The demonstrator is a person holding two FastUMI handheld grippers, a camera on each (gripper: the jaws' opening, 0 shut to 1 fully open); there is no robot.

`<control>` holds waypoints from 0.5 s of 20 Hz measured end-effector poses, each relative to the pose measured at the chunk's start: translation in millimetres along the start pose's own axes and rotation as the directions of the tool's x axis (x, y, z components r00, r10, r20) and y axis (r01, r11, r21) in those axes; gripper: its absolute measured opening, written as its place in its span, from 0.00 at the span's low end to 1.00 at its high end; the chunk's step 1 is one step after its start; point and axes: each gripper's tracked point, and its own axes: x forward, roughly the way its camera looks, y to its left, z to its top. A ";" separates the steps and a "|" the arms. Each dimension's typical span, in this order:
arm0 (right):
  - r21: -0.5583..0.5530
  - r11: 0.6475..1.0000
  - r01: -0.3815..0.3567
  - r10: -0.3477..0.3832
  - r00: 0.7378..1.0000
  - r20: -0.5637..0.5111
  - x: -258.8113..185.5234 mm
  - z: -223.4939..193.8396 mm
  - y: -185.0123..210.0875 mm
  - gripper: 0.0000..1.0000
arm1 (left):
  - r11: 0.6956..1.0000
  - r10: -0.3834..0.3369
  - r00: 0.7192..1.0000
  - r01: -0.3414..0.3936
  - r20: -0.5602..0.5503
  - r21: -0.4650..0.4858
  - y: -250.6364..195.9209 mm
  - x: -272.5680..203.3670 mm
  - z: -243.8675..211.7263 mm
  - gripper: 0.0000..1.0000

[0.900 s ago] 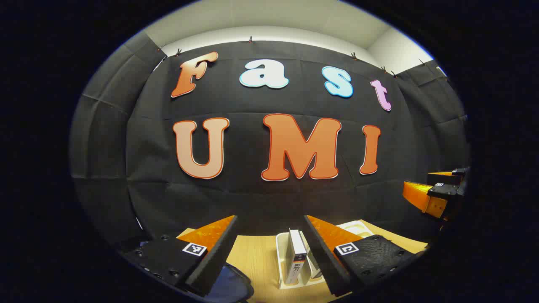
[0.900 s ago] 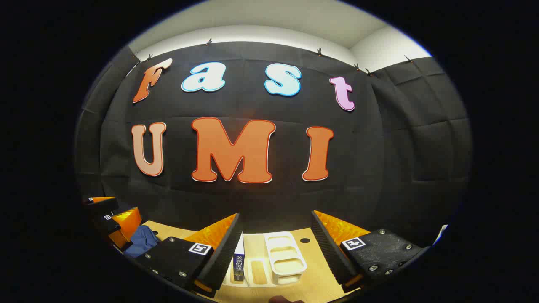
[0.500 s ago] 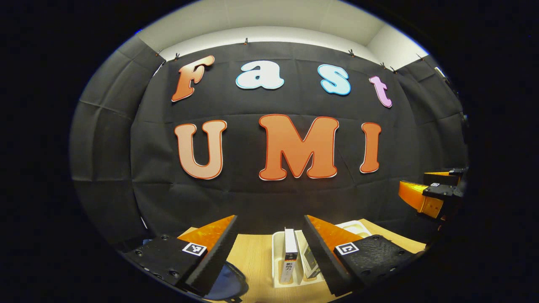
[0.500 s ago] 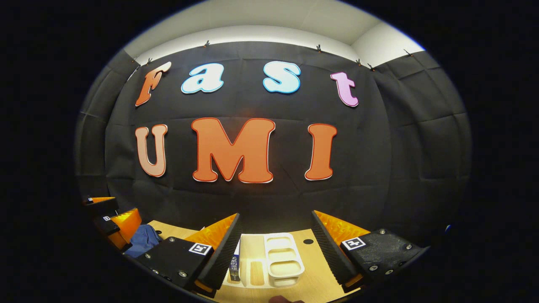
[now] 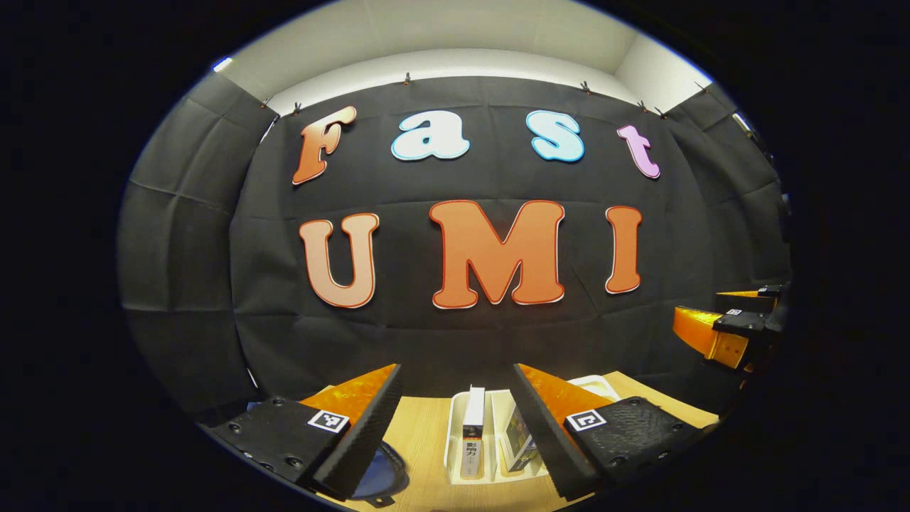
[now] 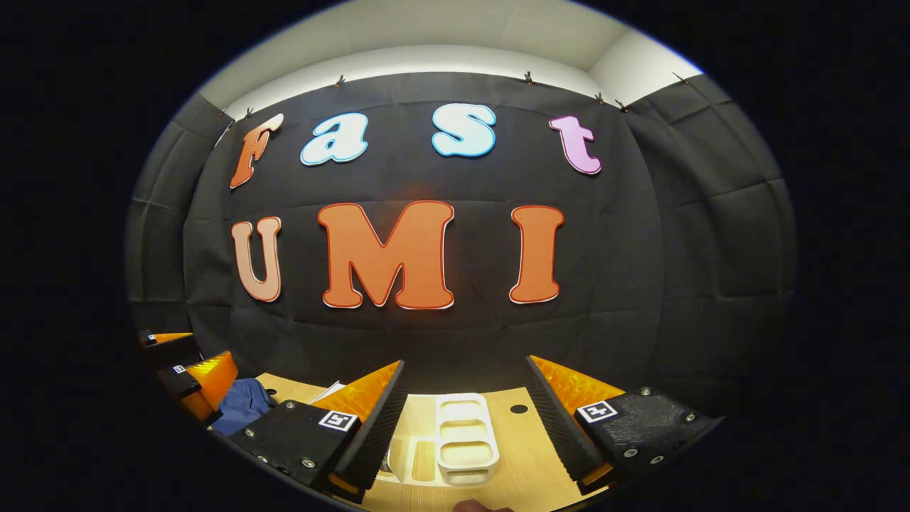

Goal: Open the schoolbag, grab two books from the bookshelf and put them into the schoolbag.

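Left of the white plastic bookshelf [image 5: 455, 441], low in the left gripper view, a dark blue fabric schoolbag [image 5: 380, 473] lay on the pale wooden worktop [image 5: 419, 434], partly hidden behind that gripper's left finger. The left gripper [image 5: 455, 416] hung above the worktop with its fingers spread wide and nothing between them. Between those fingers the bookshelf stood on the worktop, and a slim white-spined book [image 5: 472, 430] stood upright in one of its slots. Just right of it in the bookshelf a second book with a dark and yellow cover [image 5: 517, 441] leaned, half covered by the right finger. Far right of the bookshelf the right gripper [image 5: 732, 327] showed at the edge of that view, well apart from the shelf.

Seen from the right gripper view, the left gripper [image 6: 188, 370] sat far left of the bookshelf [image 6: 462, 441], with the schoolbag [image 6: 242, 405] just beside it. The right gripper [image 6: 466, 409] had its fingers spread apart and empty, with the bookshelf's slots showing between them.
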 end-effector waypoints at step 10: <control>-0.019 0.999 -0.038 0.037 0.999 -0.013 0.4 -15.1 21.0 0.96 | 1.000 0.003 1.000 -0.003 -0.004 0.003 16.2 -11.1 -8.7 0.95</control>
